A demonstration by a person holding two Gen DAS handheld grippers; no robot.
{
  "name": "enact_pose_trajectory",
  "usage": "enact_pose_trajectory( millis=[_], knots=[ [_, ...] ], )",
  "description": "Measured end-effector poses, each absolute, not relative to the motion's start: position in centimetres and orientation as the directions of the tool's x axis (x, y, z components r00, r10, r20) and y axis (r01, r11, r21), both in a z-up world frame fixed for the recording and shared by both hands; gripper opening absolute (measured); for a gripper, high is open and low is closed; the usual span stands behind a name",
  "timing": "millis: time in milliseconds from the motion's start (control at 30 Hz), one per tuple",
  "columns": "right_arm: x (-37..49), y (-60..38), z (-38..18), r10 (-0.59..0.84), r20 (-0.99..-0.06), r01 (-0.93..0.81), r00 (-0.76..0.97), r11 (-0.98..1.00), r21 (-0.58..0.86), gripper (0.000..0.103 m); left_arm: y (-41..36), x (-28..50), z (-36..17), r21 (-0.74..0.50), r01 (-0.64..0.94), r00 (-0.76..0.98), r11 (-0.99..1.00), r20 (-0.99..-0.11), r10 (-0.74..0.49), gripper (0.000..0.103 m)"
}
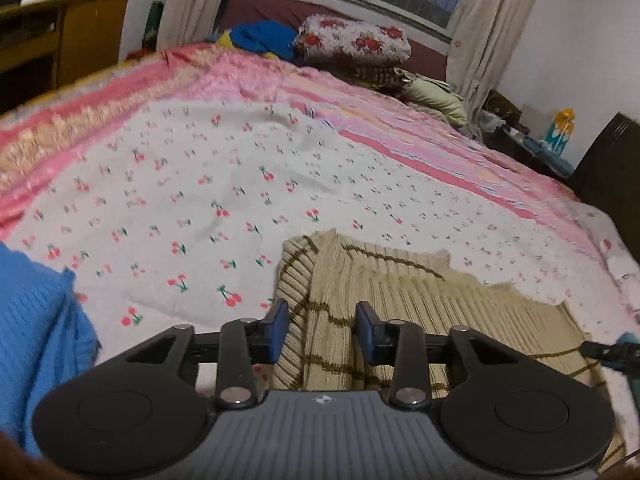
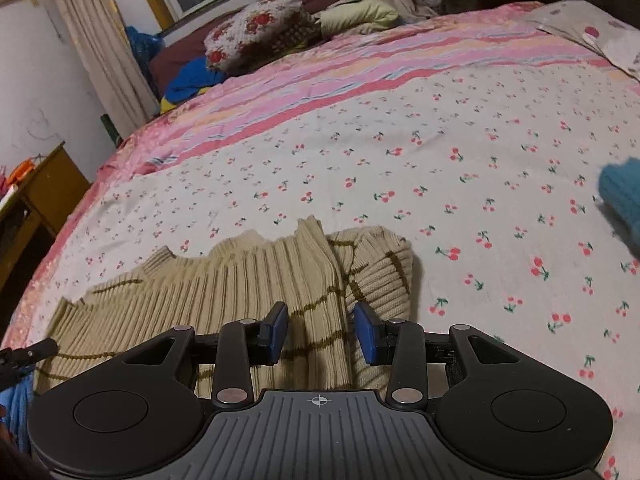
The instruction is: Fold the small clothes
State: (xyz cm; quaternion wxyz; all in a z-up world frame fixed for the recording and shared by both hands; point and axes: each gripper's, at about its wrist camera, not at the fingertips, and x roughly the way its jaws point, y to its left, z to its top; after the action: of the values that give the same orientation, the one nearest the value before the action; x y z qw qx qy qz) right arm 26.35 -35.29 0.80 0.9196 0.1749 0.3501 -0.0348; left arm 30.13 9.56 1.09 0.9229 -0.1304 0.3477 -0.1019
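A beige ribbed knit sweater [image 1: 400, 292] with thin brown stripes lies partly folded on the cherry-print bedspread [image 1: 240, 184]; it also shows in the right wrist view [image 2: 248, 280]. My left gripper [image 1: 322, 330] is open, its blue pads either side of the sweater's left folded edge, just above the knit. My right gripper [image 2: 322, 330] is open over the sweater's right folded part, pads apart with fabric showing between them. Neither gripper pinches cloth. The right gripper's tip [image 1: 604, 350] shows at the left wrist view's right edge.
A blue knit garment [image 1: 36, 328] lies at the left; a teal knit piece [image 2: 624, 204] lies at the right. Floral pillow [image 2: 256, 28], green pillow [image 2: 360, 14] and blue cloth [image 2: 192, 80] sit at the bed's head. A wooden cabinet [image 2: 36, 196] stands left of the bed.
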Motion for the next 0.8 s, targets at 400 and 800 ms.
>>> enact_pose_trajectory(
  millis=[400,800],
  knots=[
    [28.3,-33.8,1.0,0.043,-0.667,0.133,0.744,0.968,0.210,0.033,9.0,30.9,1.5,-0.301,0.137,0.712,0.944,-0.633,-0.305,0.036],
    [25.1,-35.9,4.6,0.105,-0.567,0.106,0.817,0.939,0.327,0.004,9.8,30.4,3.9,-0.340,0.157,0.767,0.927,-0.549,-0.331,0.013]
  ],
)
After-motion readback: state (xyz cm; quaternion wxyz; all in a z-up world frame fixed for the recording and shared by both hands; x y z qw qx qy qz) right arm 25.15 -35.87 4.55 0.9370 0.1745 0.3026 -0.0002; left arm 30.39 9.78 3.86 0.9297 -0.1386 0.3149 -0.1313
